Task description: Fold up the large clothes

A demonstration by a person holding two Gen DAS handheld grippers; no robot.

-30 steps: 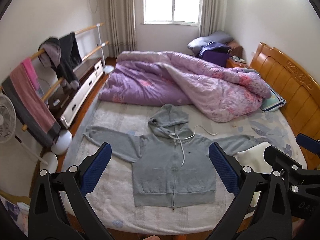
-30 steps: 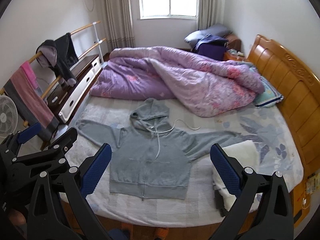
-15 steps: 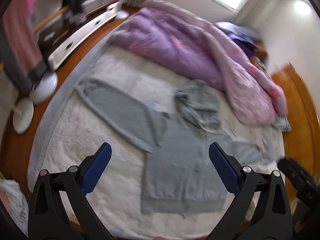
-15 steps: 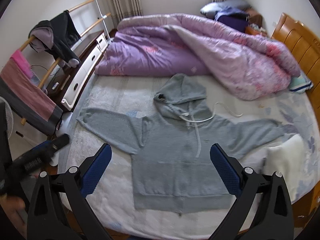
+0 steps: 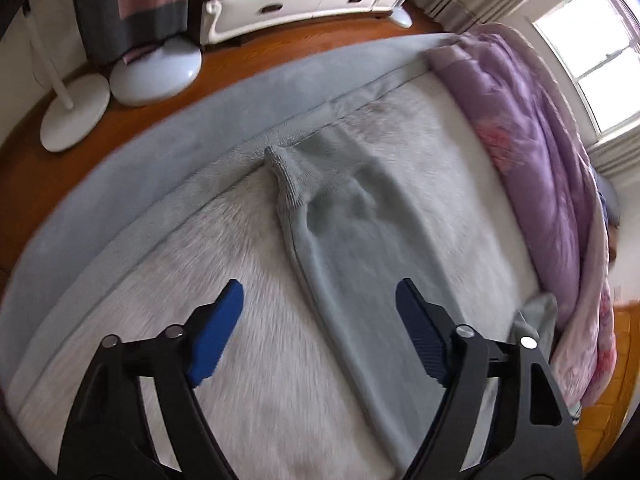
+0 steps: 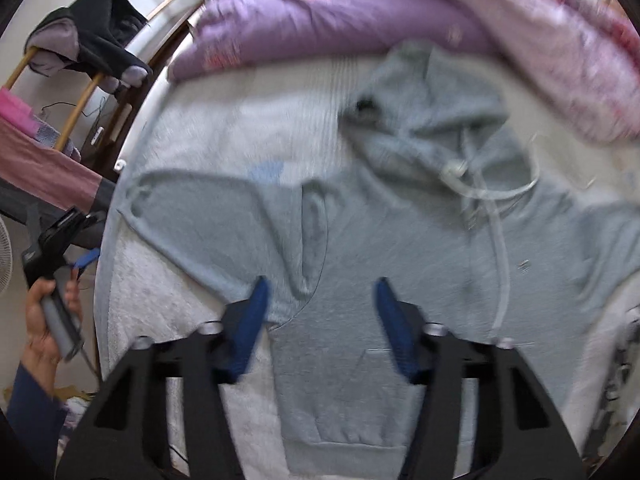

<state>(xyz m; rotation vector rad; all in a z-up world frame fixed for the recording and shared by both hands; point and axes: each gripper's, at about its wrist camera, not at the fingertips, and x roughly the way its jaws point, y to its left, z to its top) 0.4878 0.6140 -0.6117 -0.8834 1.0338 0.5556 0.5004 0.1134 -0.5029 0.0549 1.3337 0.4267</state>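
Since dropping closer, both grippers (image 5: 320, 320) (image 6: 320, 312) hover spread over hoodie (image 6: 400, 260).

- A bed (image 5: 280, 380) covered by a white fleecy blanket, its pale blue edge (image 5: 132, 184) running along the wooden floor.
- A grey zip hoodie (image 6: 400, 280) lies front up on the blanket, sleeves spread, one ribbed cuff (image 5: 290, 176) near the bed's edge.
- A rumpled purple quilt (image 6: 320, 20) touches the hood.

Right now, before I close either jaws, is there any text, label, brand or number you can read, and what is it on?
None readable.
Grey hoodie: a small dark mark on its chest, too blurred to read.
Left gripper body: no lettering can be made out.
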